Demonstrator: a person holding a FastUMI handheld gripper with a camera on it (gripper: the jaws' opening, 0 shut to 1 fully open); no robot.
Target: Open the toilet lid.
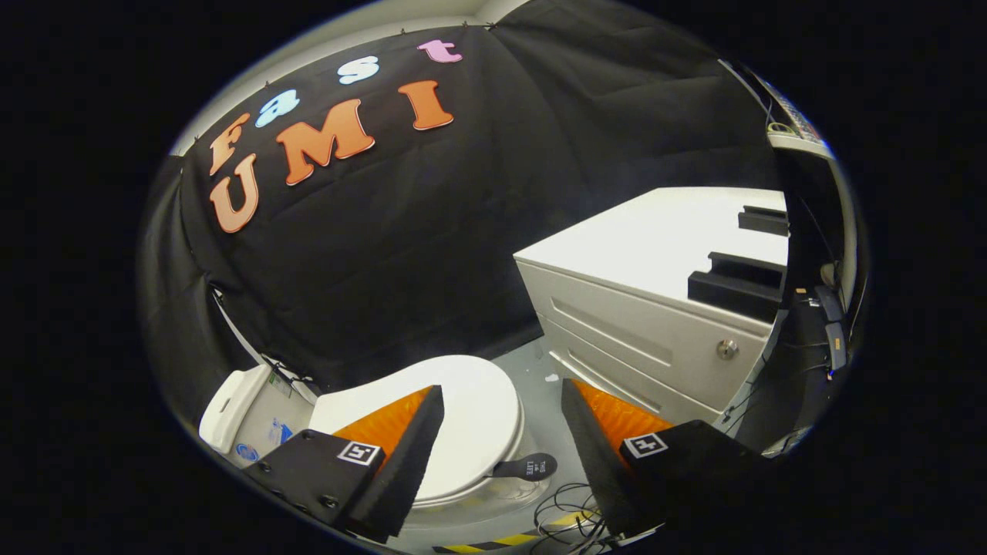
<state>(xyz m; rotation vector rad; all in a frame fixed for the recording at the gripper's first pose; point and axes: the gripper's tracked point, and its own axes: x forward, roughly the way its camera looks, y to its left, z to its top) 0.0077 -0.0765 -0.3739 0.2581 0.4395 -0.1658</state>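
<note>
The gripper (501, 432) is hovering with its fingers spread wide above the closed toilet lid (478, 416), gripping nothing. A dark tab (530, 467), seemingly a lift handle, is sticking out beside a white cabinet (640, 324).

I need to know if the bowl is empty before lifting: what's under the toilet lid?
The lid lies closed, so the bowl is covered. A dark tab sticks out from its front edge. The gripper is open above it, touching nothing.
</note>
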